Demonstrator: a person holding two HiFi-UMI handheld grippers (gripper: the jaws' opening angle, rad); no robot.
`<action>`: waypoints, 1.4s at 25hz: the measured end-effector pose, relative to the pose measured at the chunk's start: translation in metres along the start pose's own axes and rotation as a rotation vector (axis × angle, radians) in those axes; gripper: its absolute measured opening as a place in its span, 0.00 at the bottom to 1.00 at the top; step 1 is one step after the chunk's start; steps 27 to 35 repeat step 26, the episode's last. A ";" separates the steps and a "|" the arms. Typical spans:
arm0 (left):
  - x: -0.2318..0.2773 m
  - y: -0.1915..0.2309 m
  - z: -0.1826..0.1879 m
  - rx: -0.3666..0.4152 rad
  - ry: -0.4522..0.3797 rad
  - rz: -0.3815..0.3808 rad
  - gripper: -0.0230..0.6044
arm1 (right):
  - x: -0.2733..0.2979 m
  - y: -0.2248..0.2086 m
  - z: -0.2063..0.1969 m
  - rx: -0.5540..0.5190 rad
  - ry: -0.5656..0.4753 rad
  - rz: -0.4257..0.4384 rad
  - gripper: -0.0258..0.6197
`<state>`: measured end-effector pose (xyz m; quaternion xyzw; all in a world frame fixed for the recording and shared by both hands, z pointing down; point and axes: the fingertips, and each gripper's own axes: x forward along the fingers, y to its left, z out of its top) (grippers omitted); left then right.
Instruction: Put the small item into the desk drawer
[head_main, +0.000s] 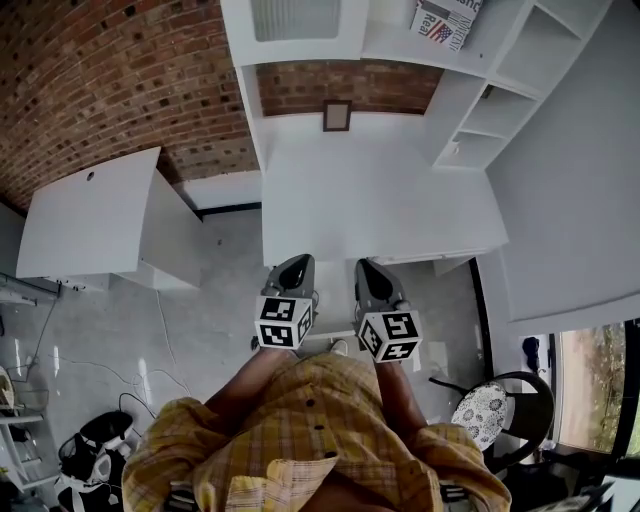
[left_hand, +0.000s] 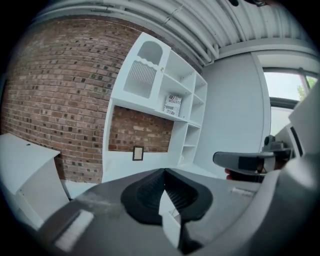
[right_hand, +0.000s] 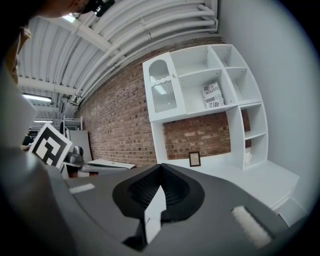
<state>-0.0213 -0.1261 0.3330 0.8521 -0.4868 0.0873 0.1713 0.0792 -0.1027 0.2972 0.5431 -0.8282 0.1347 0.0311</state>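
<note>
A white desk stands in front of me, with a small dark picture frame upright at its back against the brick wall. No open drawer shows along the desk's near edge. My left gripper and right gripper are side by side just short of that edge, close to my body. Both are shut with nothing between the jaws. The left gripper view has its jaws meeting below the frame. The right gripper view shows its jaws closed, the frame beyond them.
White shelving rises at the desk's back and right, holding a magazine and a mug. A second white table stands at the left. A chair with a patterned cushion is at the lower right; cables lie on the floor.
</note>
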 end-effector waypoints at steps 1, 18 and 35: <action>-0.003 -0.001 0.003 0.008 -0.012 -0.003 0.04 | 0.000 0.002 0.003 -0.005 -0.008 0.000 0.04; -0.007 0.003 0.027 0.046 -0.127 -0.028 0.04 | 0.002 -0.008 0.019 -0.039 -0.076 -0.008 0.04; 0.001 0.007 0.029 0.069 -0.152 -0.030 0.04 | 0.007 -0.020 0.019 -0.050 -0.105 0.003 0.04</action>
